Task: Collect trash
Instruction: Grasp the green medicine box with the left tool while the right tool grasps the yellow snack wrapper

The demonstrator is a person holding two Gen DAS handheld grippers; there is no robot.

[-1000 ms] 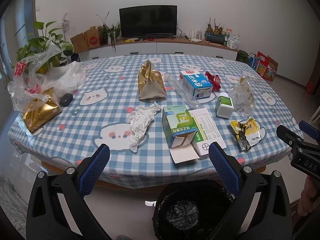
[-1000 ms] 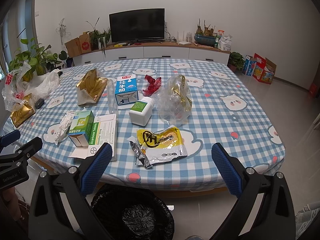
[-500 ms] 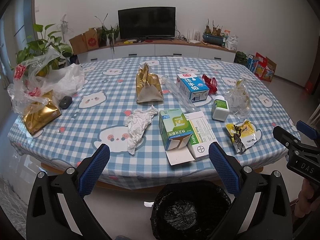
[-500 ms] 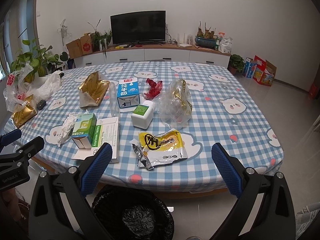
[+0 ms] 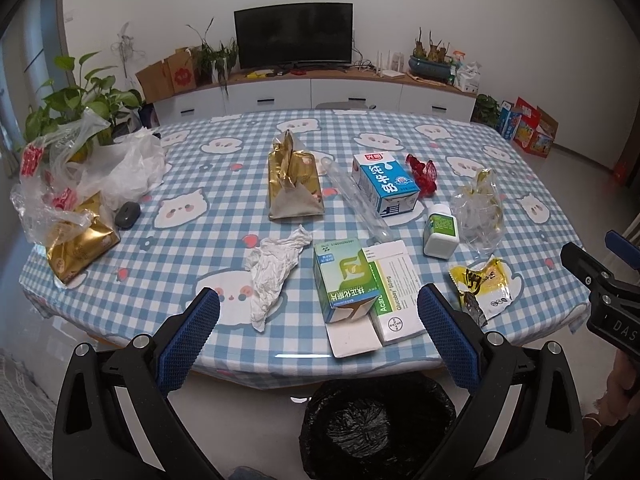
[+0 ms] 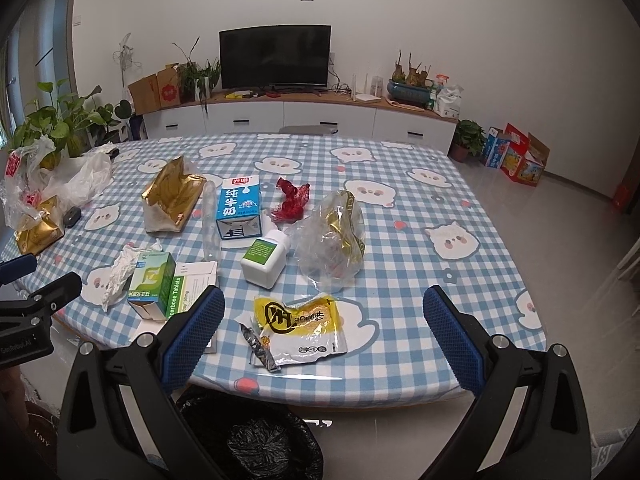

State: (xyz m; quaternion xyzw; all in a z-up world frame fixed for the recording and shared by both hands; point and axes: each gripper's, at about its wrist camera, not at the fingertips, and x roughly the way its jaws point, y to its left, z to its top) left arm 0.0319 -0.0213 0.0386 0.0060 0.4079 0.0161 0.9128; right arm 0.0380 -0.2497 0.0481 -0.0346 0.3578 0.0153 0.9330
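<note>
Trash lies on a blue checked tablecloth (image 5: pixel 188 240): a crumpled white tissue (image 5: pixel 274 270), a green medicine box (image 5: pixel 344 280) on a flat white carton (image 5: pixel 396 288), a yellow snack wrapper (image 6: pixel 300 326), a white pill bottle (image 6: pixel 266 258), a milk carton (image 6: pixel 238 210), a red wrapper (image 6: pixel 292 200), a clear plastic bag (image 6: pixel 334 240) and a gold bag (image 5: pixel 292 182). A black-lined bin (image 5: pixel 376 428) stands on the floor below the table's near edge. My left gripper (image 5: pixel 318 334) hangs open before the edge, above the bin. My right gripper (image 6: pixel 324 330) is open over the yellow wrapper, empty.
Plastic bags (image 5: pixel 80 172), another gold bag (image 5: pixel 78 246) and a dark mouse (image 5: pixel 127 214) sit at the table's left end by a potted plant (image 5: pixel 76 104). A TV (image 5: pixel 294 34) and white cabinet (image 5: pixel 312 94) line the far wall. Boxes (image 6: pixel 516 156) rest on the floor right.
Both grippers have drawn back and risen a little, so the table looks slightly farther off. Nothing on the table has moved, and both stay open.
</note>
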